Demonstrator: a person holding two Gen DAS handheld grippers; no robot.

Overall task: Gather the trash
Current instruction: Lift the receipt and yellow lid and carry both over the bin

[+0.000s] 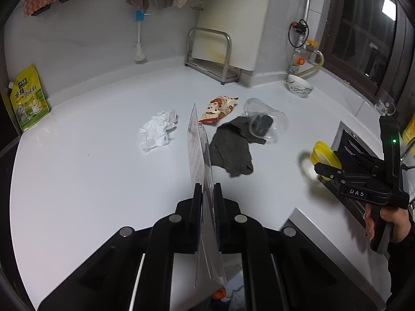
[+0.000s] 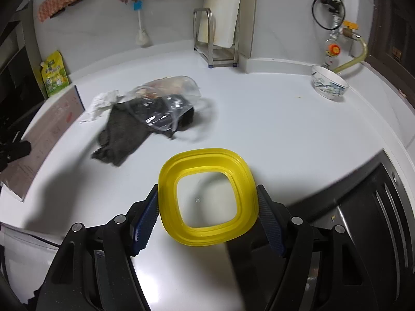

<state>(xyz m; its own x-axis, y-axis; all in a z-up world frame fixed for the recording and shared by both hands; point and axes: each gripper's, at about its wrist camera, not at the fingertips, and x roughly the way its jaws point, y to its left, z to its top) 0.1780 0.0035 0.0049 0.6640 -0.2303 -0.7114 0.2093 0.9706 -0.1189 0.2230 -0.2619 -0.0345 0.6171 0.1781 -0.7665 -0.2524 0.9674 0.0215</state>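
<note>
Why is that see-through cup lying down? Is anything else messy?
The clear plastic cup has tipped onto its side, resting on a rumpled dark grey cloth. Next to them on the white counter lie a crumpled tissue and an empty-looking snack wrapper. Nothing looks spilled.

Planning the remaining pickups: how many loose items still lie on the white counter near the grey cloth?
3: crumpled white tissue left; red-and-cream snack wrapper behind; clear plastic cup tipped over on the cloth. More may be hidden.
</note>
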